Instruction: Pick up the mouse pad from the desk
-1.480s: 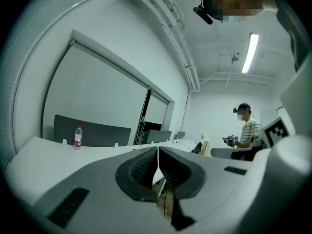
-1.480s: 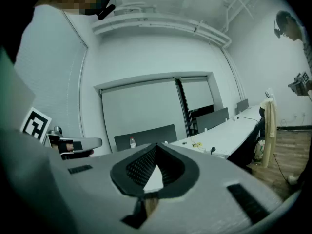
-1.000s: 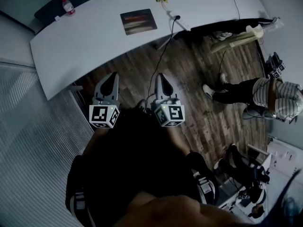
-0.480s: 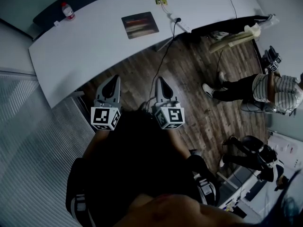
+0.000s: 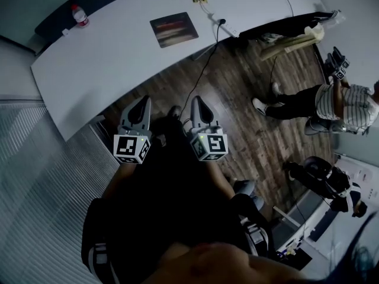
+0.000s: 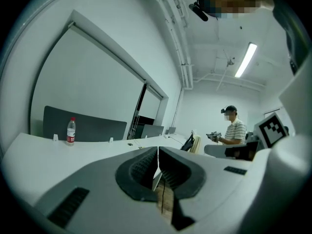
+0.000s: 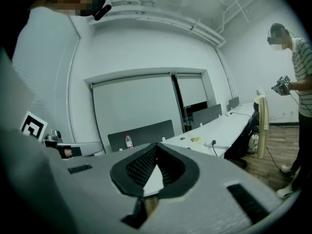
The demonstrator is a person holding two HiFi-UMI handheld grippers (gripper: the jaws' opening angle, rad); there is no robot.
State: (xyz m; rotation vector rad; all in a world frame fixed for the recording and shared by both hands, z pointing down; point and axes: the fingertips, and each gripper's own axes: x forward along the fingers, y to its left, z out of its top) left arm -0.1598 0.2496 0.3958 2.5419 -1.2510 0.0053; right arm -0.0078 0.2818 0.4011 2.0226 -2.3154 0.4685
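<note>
The mouse pad [image 5: 173,29], a dark rectangle with a reddish picture, lies flat on the long white desk [image 5: 106,58] in the head view. Both grippers hang over the wooden floor, short of the desk's near edge. My left gripper [image 5: 142,99] is shut and empty, its tips meeting in a thin line [image 6: 158,149]. My right gripper [image 5: 197,99] is also shut with nothing in it, tips together [image 7: 156,145]. The pad itself is hidden behind the jaws in both gripper views.
A water bottle [image 5: 79,15] stands at the desk's far left corner, also seen as a bottle [image 6: 71,130]. A black cable [image 5: 204,64] drops from the desk to the floor. A person in a striped shirt [image 5: 343,102] stands at the right, near chairs [image 5: 317,173].
Both grippers have drifted forward toward the desk and slightly down. The desk and mouse pad sit a little further left in the head view. The jaws stayed shut.
</note>
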